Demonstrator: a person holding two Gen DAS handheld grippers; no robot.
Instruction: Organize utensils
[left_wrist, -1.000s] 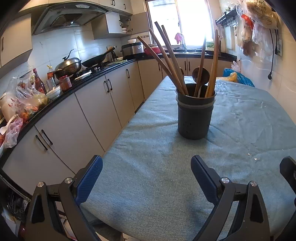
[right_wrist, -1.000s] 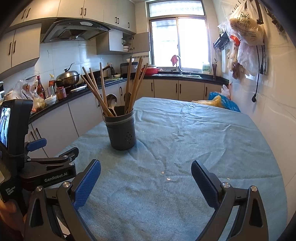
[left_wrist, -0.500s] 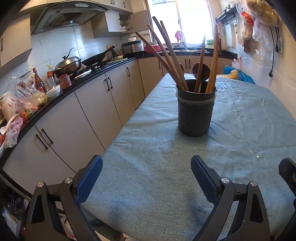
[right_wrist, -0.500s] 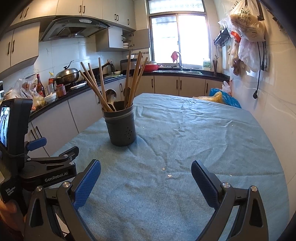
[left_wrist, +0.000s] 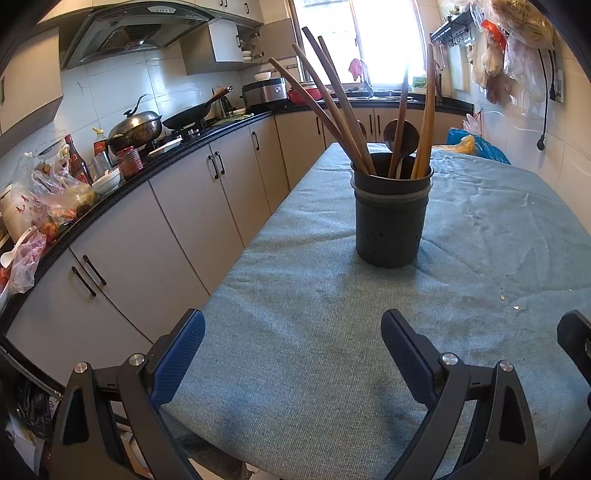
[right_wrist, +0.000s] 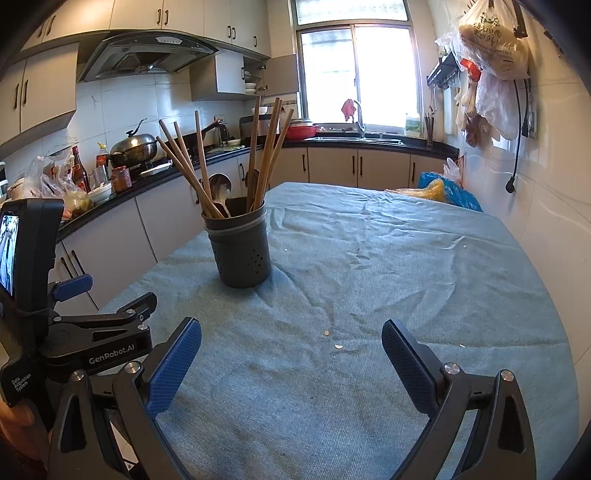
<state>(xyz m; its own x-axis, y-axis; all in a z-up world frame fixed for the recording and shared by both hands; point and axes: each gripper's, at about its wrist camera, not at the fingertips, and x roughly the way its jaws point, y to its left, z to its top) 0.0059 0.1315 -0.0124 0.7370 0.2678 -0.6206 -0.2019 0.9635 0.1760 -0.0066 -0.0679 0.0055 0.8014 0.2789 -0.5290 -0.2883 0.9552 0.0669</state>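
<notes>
A wrinkled blue cloth (right_wrist: 388, 266) covers the kitchen worktop (left_wrist: 480, 240). A dark perforated holder (right_wrist: 242, 251) stands upright, holding wooden utensils (left_wrist: 332, 110). Left claw (left_wrist: 291, 350) and right claw (right_wrist: 291, 354) gape wide, empty.

In the right wrist view, white lettering "GenRobot.AI" runs along the black arm of the left gripper (right_wrist: 96, 328), low on its side facing the camera. On the rounded lower corner of the same device's body, small white print reads "Data Acquisition System" in three short lines, tilted upward. A hanging bag (right_wrist: 493, 40) on the wall hooks carries dark printed characters, too blurred to read. On the counter, bottles (right_wrist: 79, 171) show red labels whose print cannot be made out. In the left wrist view, a white bag (left_wrist: 27, 206) on the counter bears red characters, also unreadable
</notes>
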